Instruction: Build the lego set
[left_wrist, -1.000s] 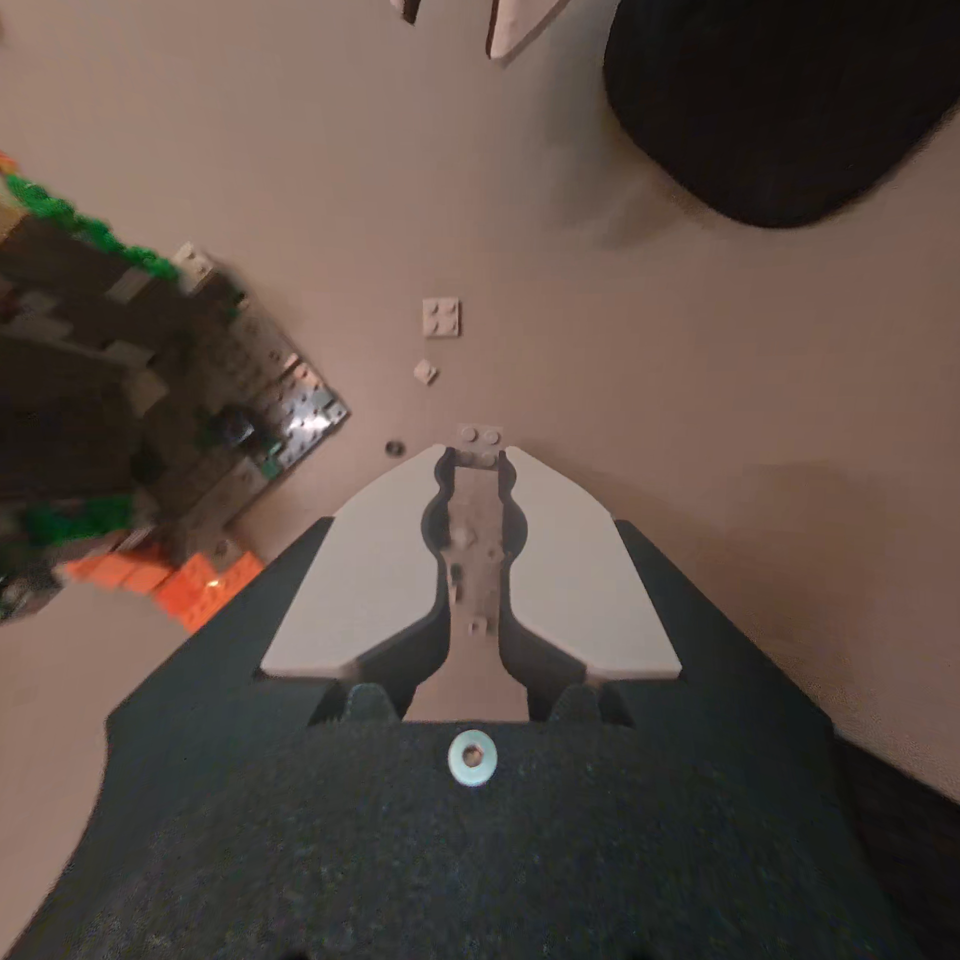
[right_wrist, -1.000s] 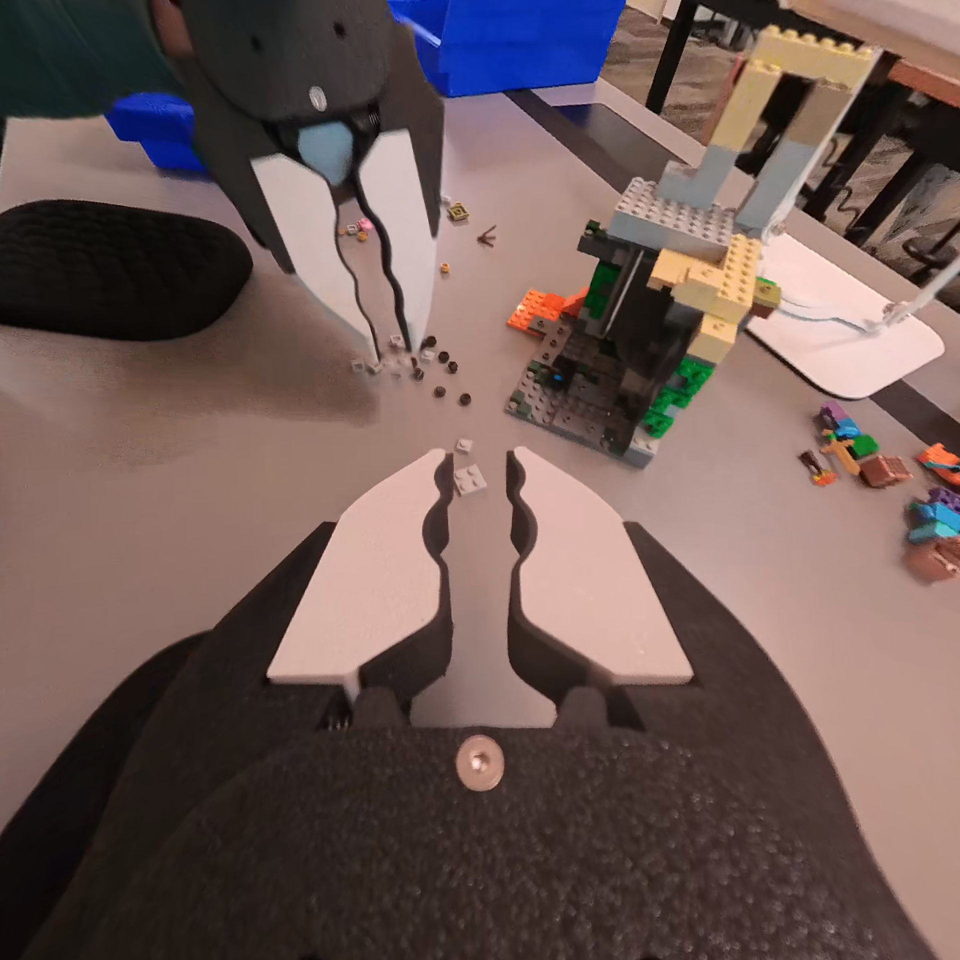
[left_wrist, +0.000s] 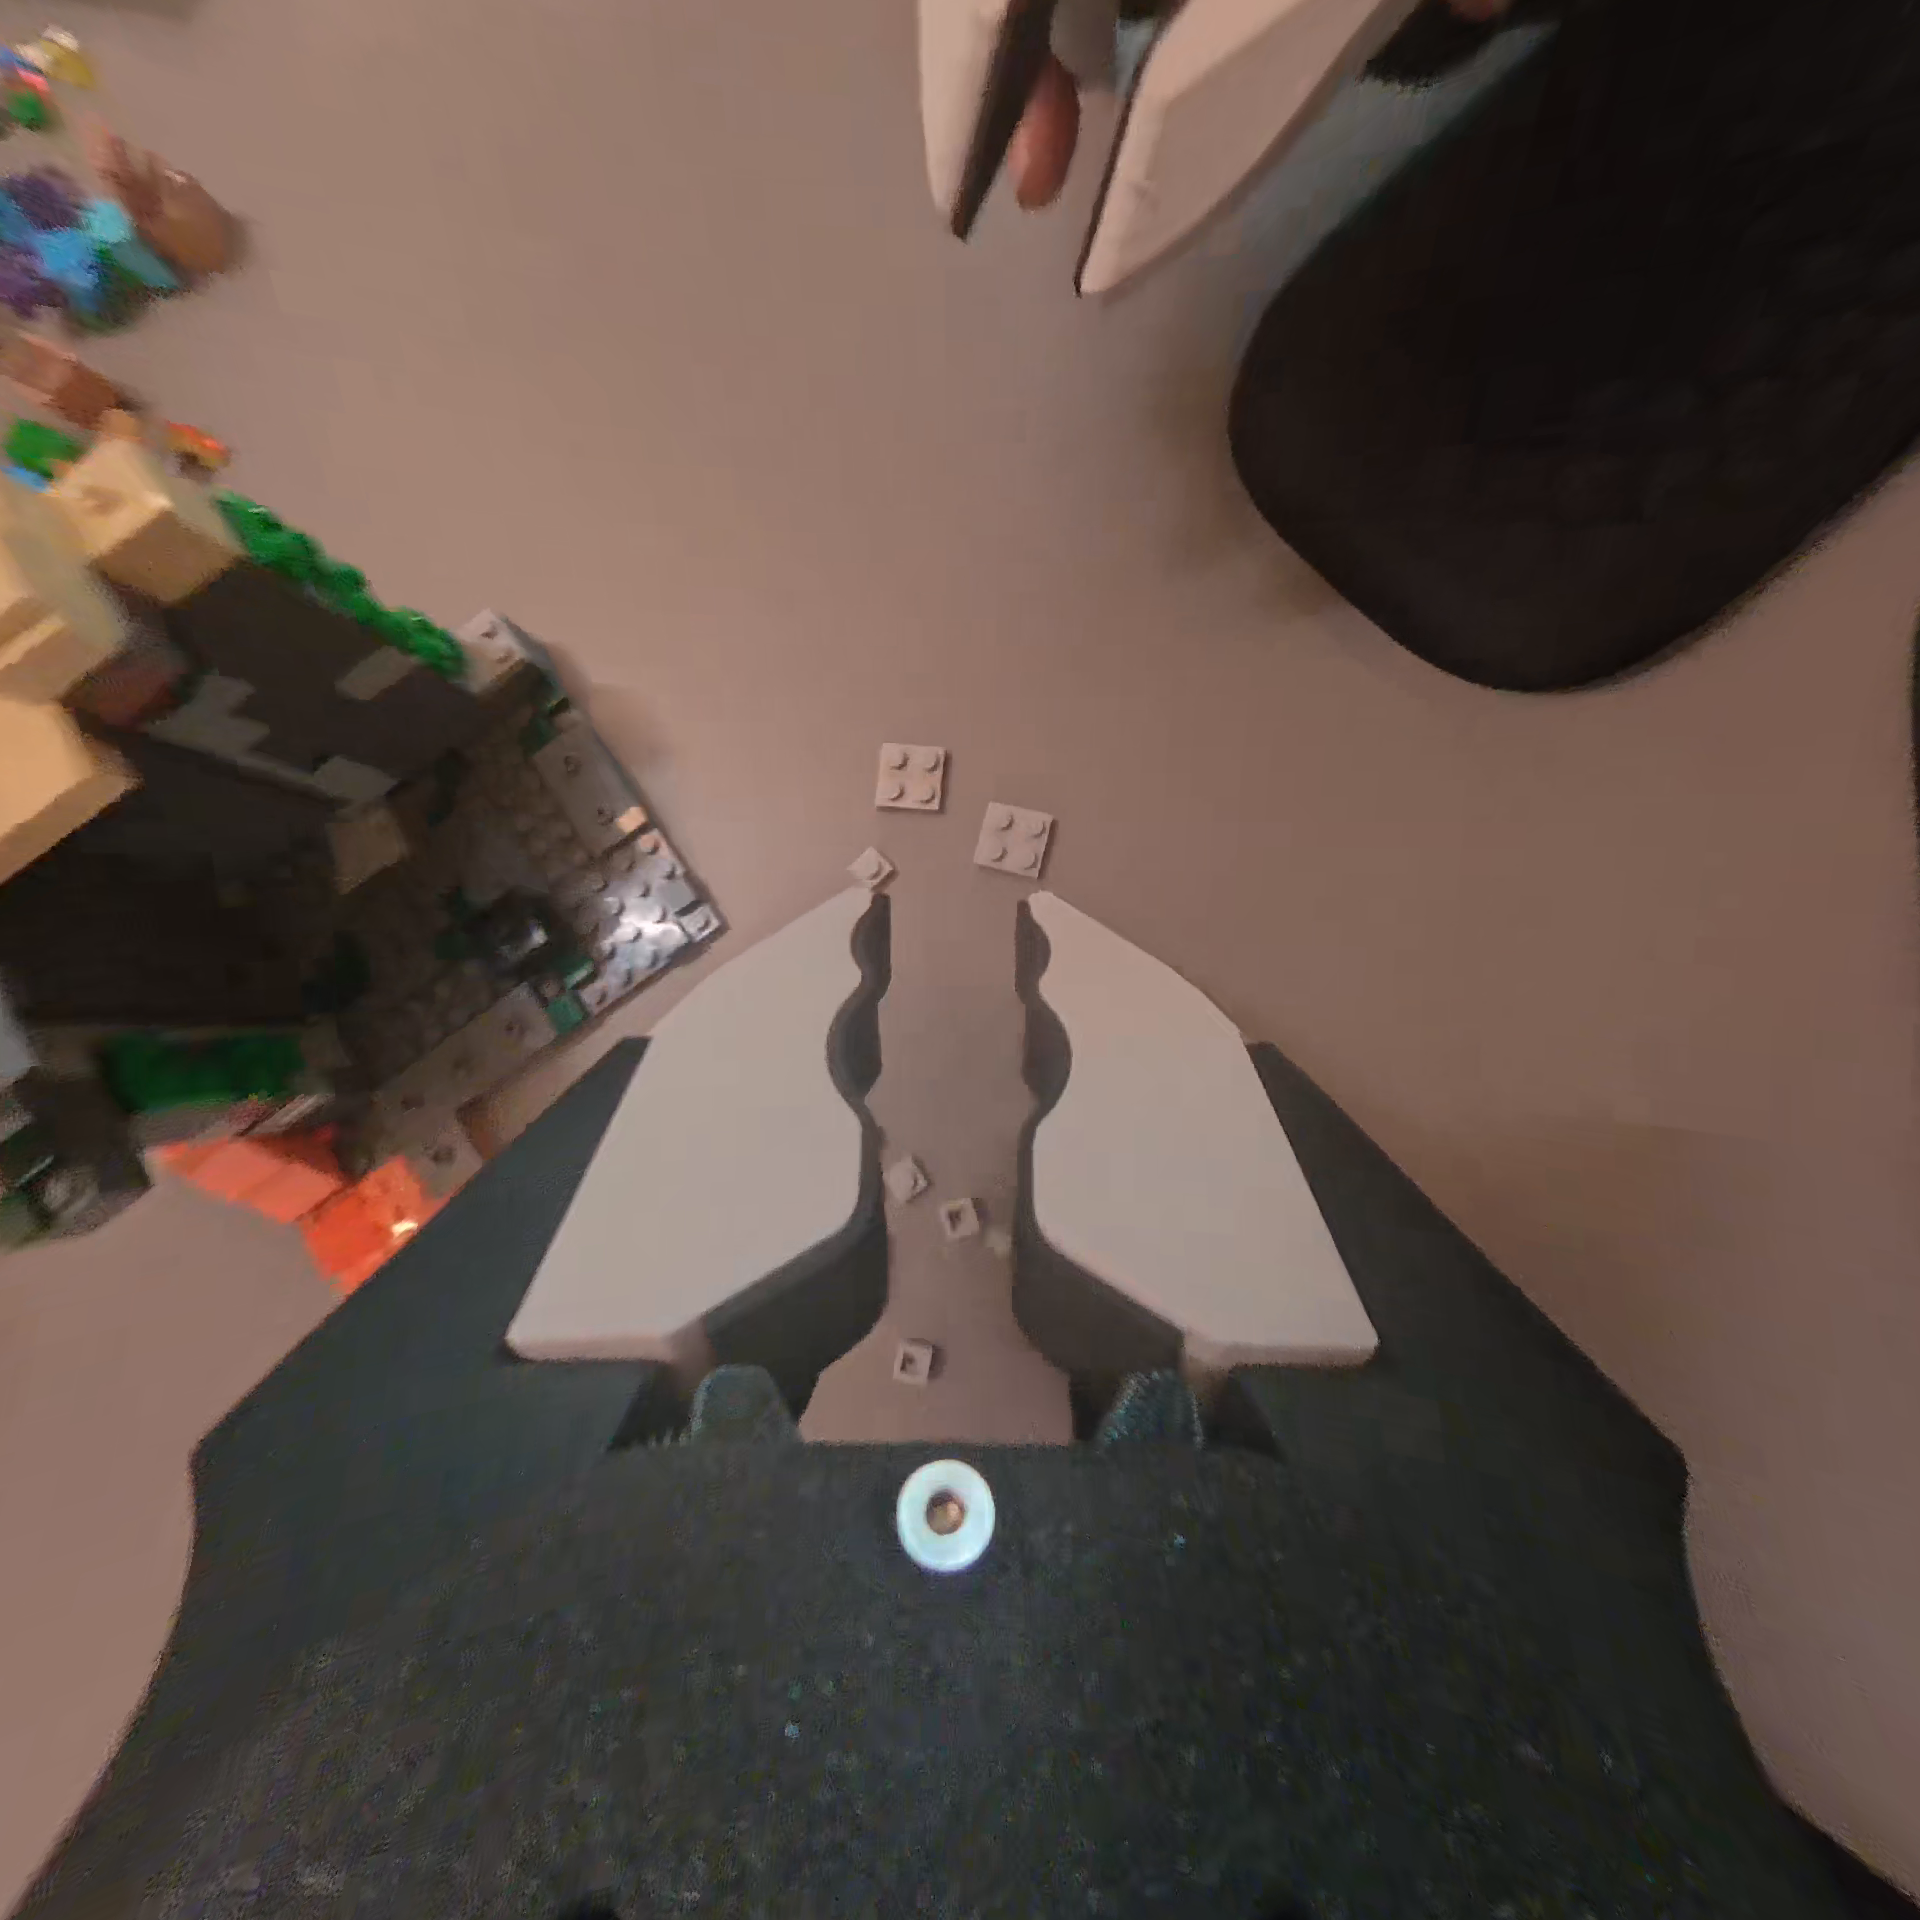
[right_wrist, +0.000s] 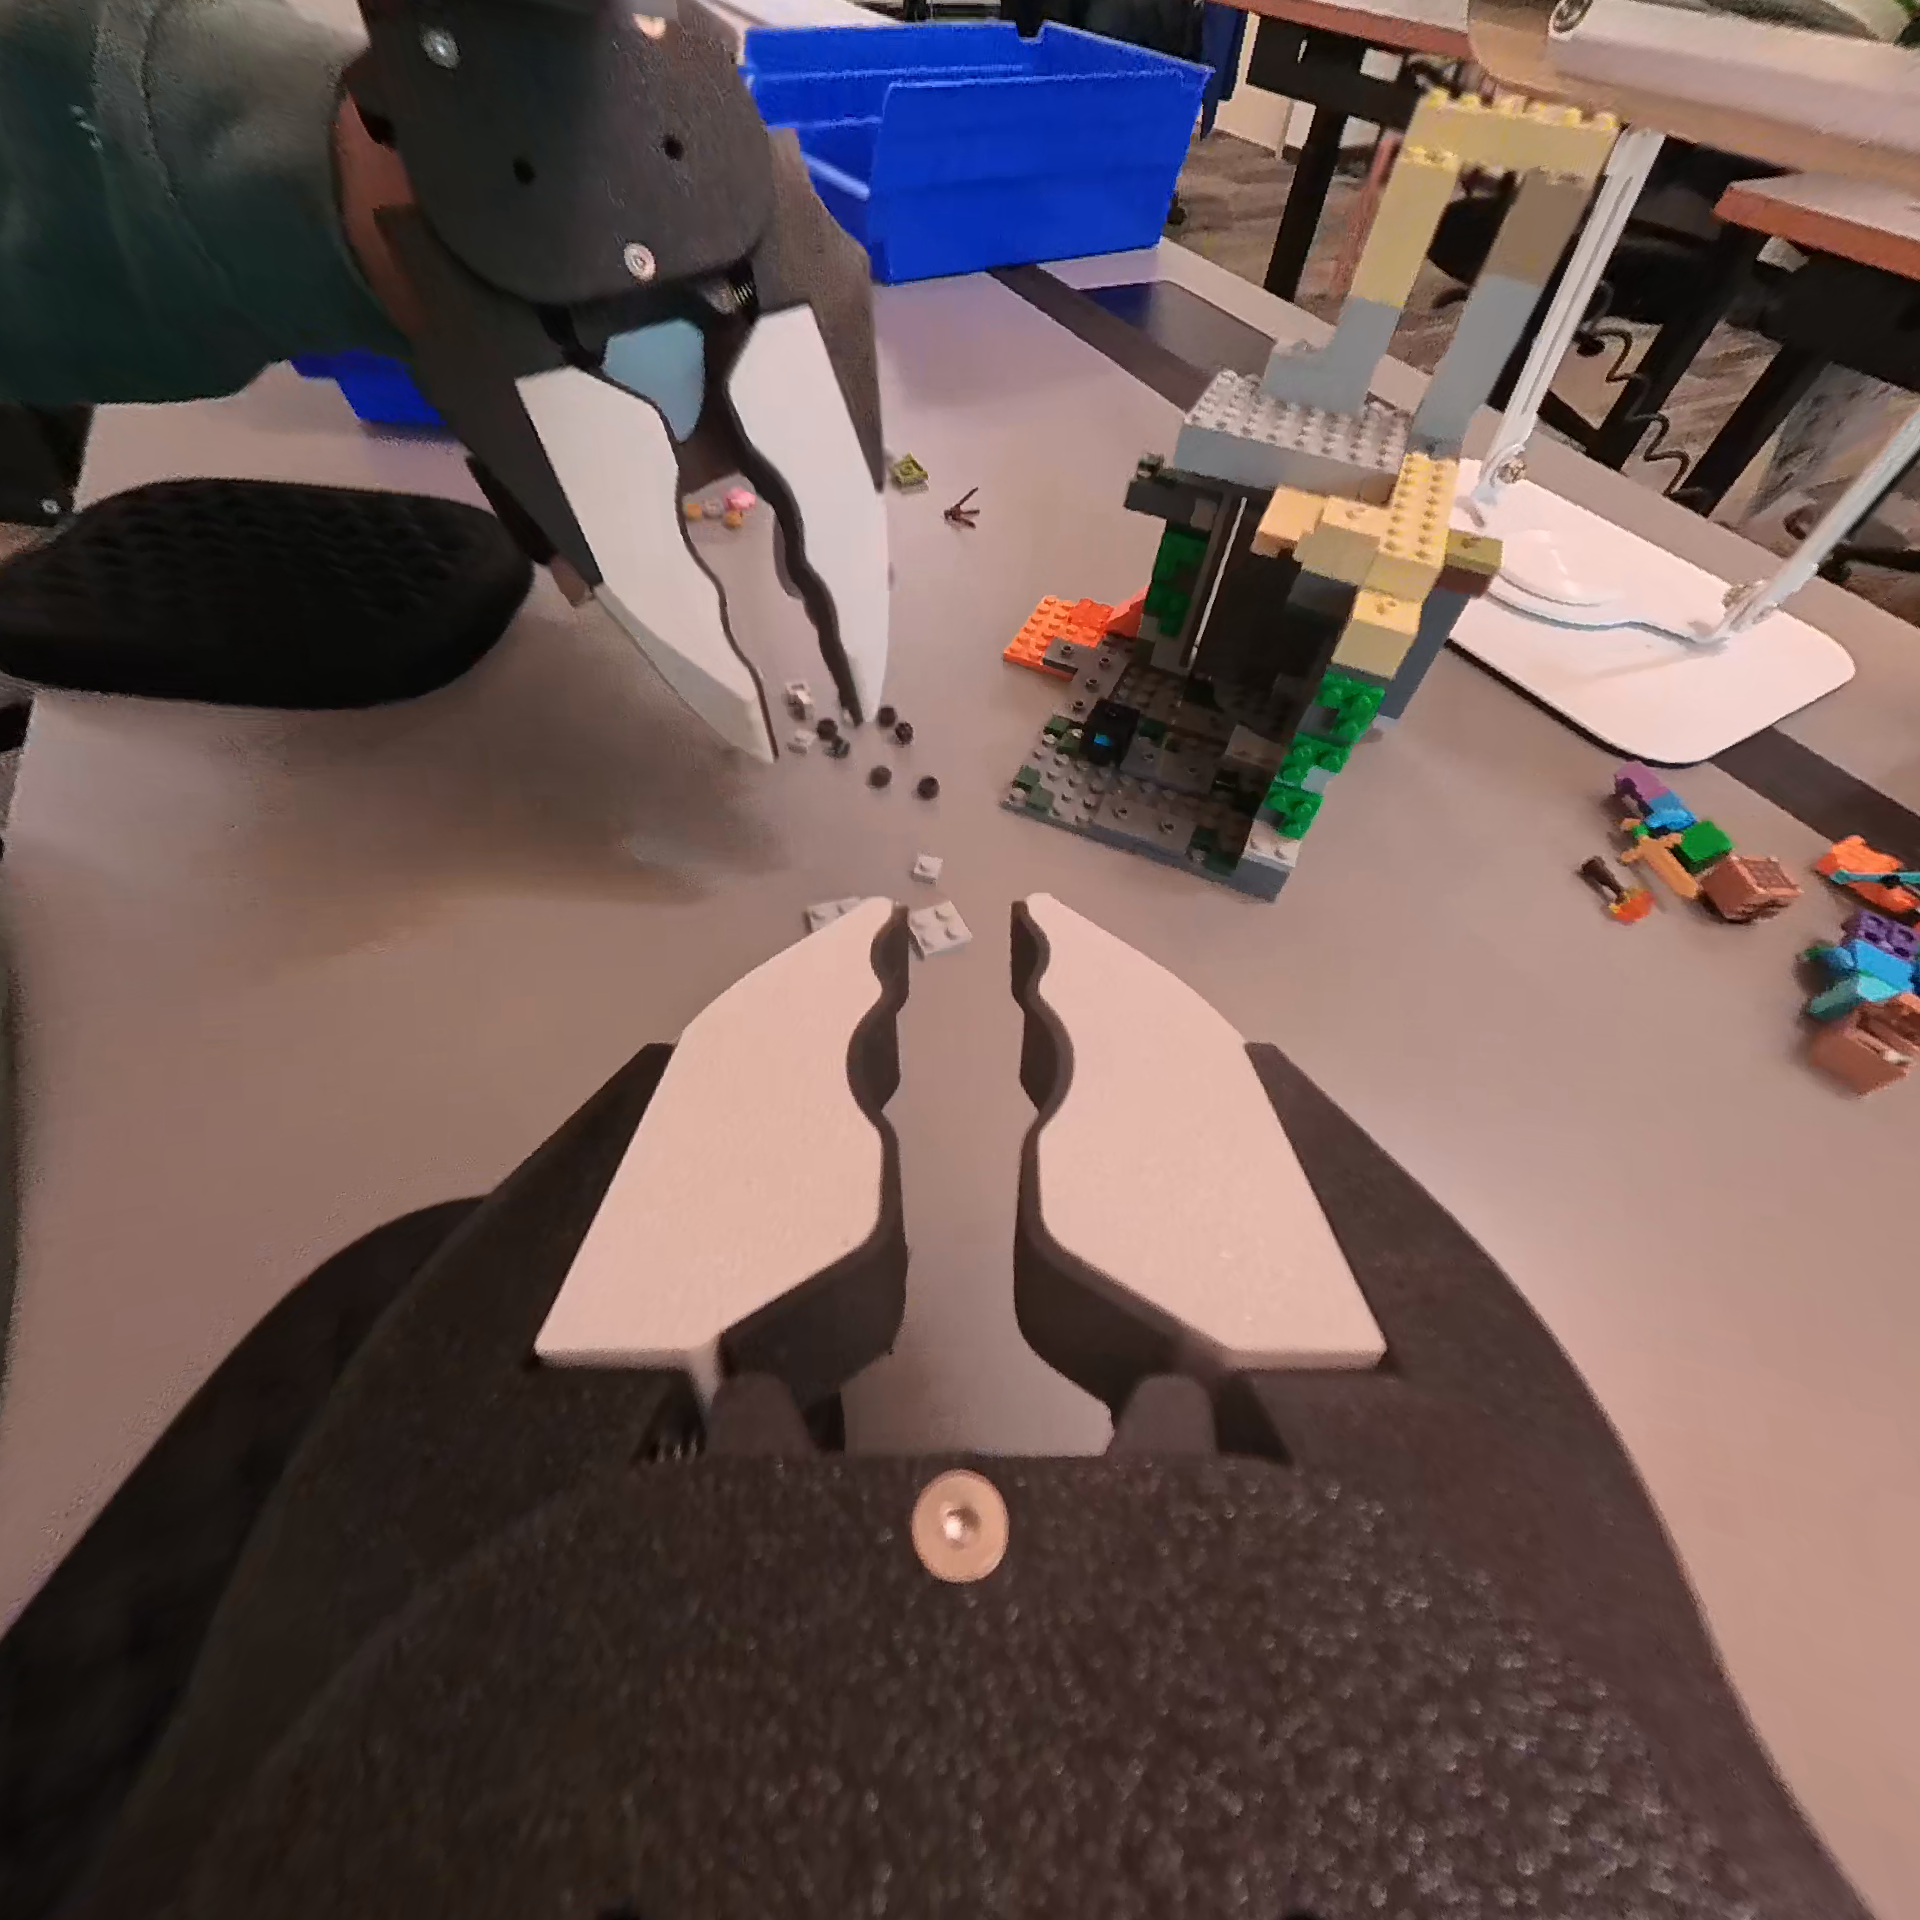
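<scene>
– Tongs are found in what state, on each side?

– Both are seen spread, with nothing pinched. The left tongs (left_wrist: 951, 909) are held low over the table (left_wrist: 1351, 1039), and only the table with some scattered bits shows between the fingers. The right tongs (right_wrist: 956, 909) are parted likewise.

– What is found nearest to them?

– Two grey square plates (left_wrist: 911, 777) lie just beyond the left tongs' tips, at twelve o'clock. A tiny grey tile (left_wrist: 871, 867) sits just beside one tip at eleven, and more tiny pieces (left_wrist: 904, 1179) are scattered on the table under the fingers. In the right wrist view one of the square plates is seen just beside a fingertip at eleven o'clock; whether it is touched cannot be told.

– What could be spoiled from here?

– Such flat plates are probably hard to catch by the edges. If a finger is brought down on top of one, it is likely to be pushed along or flipped away. The tiny pieces and the black round studs (right_wrist: 881, 774) could be swept aside or sent rolling by a low pass. The brick model (left_wrist: 312, 883) stands near, at nine o'clock of the left tongs, and its tall top looks easily toppled by a sideways swing. Both tongs are pointed at the same patch, so they could be knocked together.
</scene>
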